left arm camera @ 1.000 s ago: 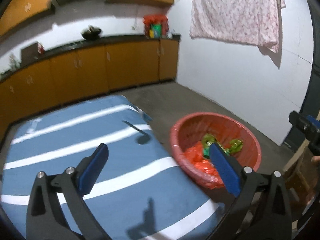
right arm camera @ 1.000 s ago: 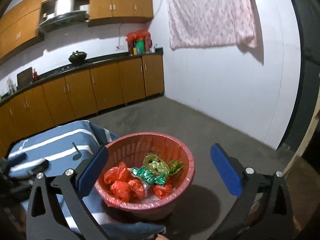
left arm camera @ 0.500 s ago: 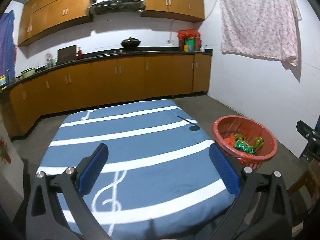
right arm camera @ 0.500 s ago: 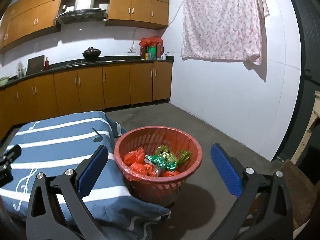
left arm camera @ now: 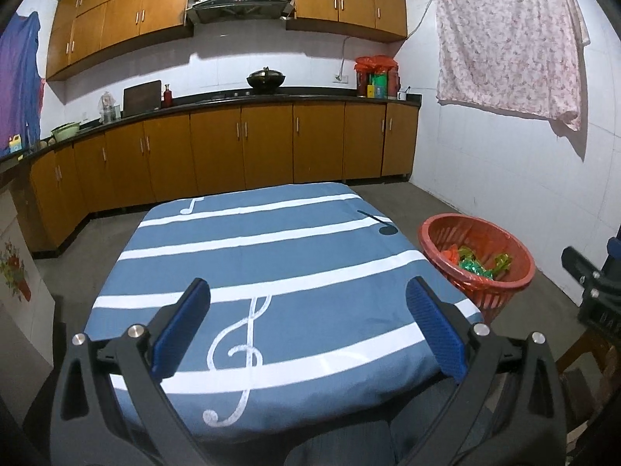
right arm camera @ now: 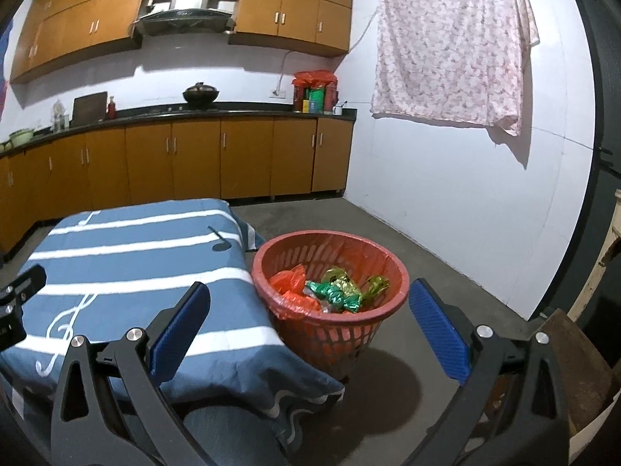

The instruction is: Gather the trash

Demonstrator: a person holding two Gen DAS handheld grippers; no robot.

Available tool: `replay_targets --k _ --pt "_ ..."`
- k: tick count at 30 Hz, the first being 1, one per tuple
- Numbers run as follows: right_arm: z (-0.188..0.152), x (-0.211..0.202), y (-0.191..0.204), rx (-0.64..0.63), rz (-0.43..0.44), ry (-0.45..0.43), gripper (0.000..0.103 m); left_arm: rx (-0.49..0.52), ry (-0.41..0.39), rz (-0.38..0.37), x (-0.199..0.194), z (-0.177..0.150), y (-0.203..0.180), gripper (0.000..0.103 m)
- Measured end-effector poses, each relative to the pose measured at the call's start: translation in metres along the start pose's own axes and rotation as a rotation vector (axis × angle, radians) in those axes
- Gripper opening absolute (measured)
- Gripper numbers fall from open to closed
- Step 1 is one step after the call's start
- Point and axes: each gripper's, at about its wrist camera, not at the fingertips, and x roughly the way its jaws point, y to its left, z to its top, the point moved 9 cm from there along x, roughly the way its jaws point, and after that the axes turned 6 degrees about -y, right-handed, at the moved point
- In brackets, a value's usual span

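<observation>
A red plastic basket (right arm camera: 372, 322) stands on the floor at the table's right edge; it also shows in the left wrist view (left arm camera: 434, 229). Inside lie crumpled orange wrappers (right arm camera: 289, 283) and green and gold foil wrappers (right arm camera: 337, 289). My left gripper (left arm camera: 308, 330) is open and empty, held back over the near edge of the table. My right gripper (right arm camera: 308, 330) is open and empty, held back from the basket, which sits between its blue pads. No trash shows on the cloth.
The table wears a blue cloth with white stripes and music notes (left arm camera: 252, 256). Brown kitchen cabinets (left arm camera: 217, 147) line the far wall. A pink floral sheet (left arm camera: 508, 35) hangs on the right wall. Grey floor lies around the basket. A wooden stool (right arm camera: 574, 353) stands at the right.
Both grippers have drawn back and up from the basket. The left view has swung from the basket to the whole table. The jaws have stayed open.
</observation>
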Motion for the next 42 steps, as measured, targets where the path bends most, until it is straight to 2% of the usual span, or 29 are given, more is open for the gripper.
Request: replay_targets --k 16,42 --pt "-0.003 -0.015 0.007 -0.015 -0.019 -0.022 0.101 -0.016 -0.042 0.038 -0.021 -0.001 0.011 0.099" --pt "-0.011 -0.015 0.010 0.008 -0.012 0.002 0.101 -0.029 -0.026 0.040 -0.023 -0.010 0.009 0.099"
